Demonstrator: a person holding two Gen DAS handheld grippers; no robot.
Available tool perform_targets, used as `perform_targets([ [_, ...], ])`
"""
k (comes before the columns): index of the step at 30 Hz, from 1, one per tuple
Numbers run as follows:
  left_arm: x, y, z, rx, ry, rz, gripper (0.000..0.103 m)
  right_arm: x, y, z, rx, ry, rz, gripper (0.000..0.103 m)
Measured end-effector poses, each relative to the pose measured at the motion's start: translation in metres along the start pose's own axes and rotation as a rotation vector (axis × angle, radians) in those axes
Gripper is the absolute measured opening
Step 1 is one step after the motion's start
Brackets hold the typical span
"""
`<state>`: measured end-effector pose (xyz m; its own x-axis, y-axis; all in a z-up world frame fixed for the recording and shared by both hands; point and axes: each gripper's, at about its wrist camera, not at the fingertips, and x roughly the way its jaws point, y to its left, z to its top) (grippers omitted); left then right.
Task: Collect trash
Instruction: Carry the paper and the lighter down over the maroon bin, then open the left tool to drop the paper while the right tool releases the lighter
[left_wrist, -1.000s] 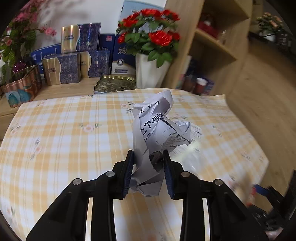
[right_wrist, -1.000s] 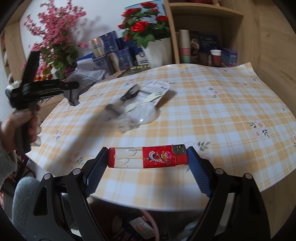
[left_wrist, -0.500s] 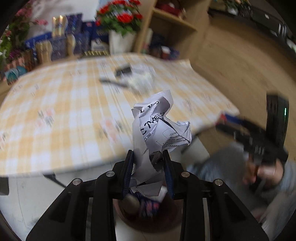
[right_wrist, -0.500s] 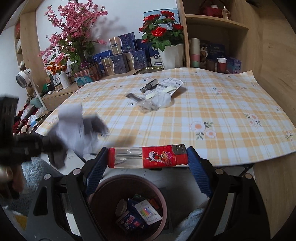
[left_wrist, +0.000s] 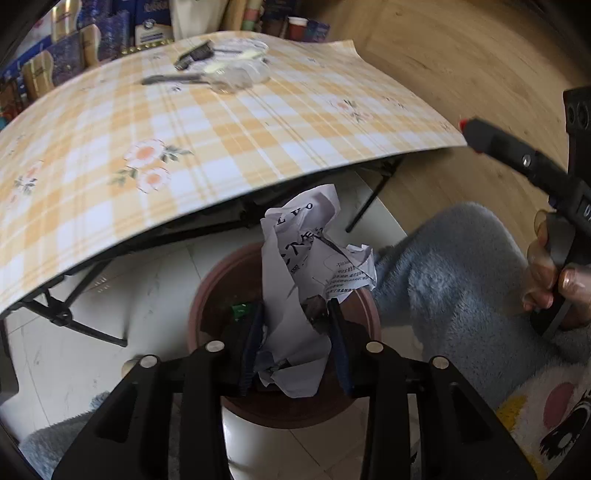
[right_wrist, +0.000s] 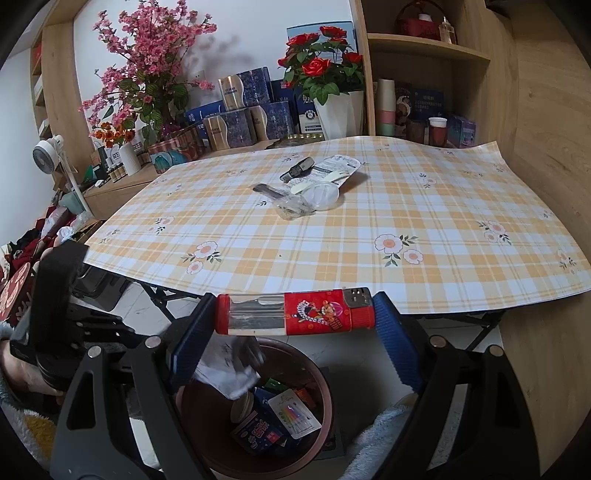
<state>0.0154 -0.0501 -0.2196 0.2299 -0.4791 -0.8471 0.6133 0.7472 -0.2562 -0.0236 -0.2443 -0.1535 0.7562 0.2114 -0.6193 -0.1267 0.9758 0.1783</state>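
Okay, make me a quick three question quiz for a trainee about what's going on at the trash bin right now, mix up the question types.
1. True or false: the crumpled paper is above the brown bin.
2. What does the right gripper hold? A) a spoon B) a red lighter C) a cup
3. Fill in: the leftover trash on the table includes a clear plastic ____.

Key
1. True. The left gripper is over the bin, its jaws opening with the paper between them.
2. B. The red lighter is clamped end to end between the blue pads.
3. Wrapper: the clear plastic wrapper lies mid-table.
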Motion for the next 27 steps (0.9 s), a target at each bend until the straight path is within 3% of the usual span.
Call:
perform_targets([
  [3,0.003,-0.001,0.003,0.001,-0.008,0.009,0.075,0.001,0.001,-0.002,-0.004,0.009,0.001,0.083],
  [6,-0.017,0.007,0.008,-0.037,-0.096,0.015,0.078,0.005,0.001,-0.004,0.0,0.022,0.005,0.083],
  [10,-0.056,0.02,0.007,-0.083,-0.259,0.091,0.093,0.015,0.01,-0.007,-0.013,0.048,0.025,0.084],
  [16,-0.103,0.03,-0.003,-0.104,-0.455,0.289,0.097,0.039,0.039,-0.02,-0.086,0.09,0.073,0.084],
  [20,-0.116,0.035,-0.012,-0.141,-0.539,0.358,0.097,0.054,0.052,-0.034,-0.119,0.13,0.099,0.084],
  [27,-0.12,0.059,-0.025,-0.321,-0.584,0.434,0.097,0.078,0.071,-0.056,-0.199,0.208,0.101,0.084],
])
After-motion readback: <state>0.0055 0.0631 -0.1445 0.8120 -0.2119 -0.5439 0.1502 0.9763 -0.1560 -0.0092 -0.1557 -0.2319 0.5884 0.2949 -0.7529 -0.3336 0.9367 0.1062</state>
